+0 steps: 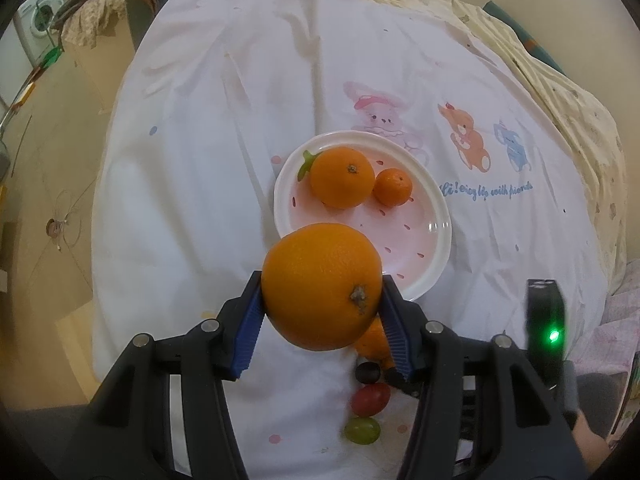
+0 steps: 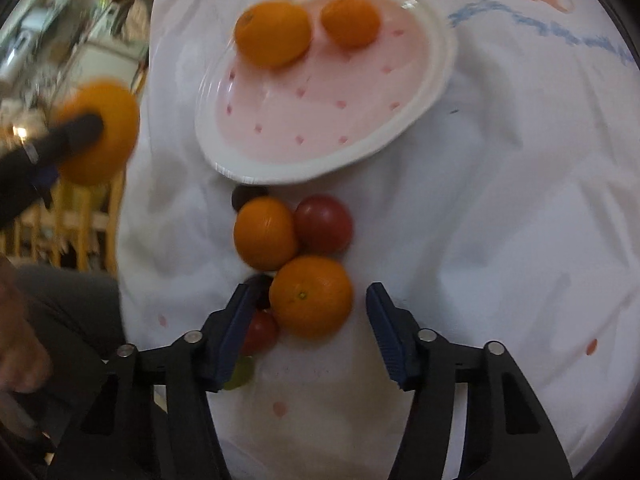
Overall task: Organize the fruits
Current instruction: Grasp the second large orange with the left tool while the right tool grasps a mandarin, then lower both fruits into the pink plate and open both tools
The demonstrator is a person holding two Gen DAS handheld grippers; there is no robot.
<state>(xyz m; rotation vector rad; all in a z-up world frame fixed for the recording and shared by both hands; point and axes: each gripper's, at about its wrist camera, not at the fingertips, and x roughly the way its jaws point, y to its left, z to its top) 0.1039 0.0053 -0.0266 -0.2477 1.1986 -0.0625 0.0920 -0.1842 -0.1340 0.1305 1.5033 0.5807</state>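
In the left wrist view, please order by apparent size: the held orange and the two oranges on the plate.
1. Held orange, though nearness to the camera enlarges it.
2. Left plate orange.
3. Right plate orange.

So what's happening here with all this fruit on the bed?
A person is sorting fruit onto a pink plate with two hand-held tools. The left tool is clamped on a large orange just short of the plate, which already holds two oranges. The right tool sits open around another orange in the loose pile, not gripping it yet.
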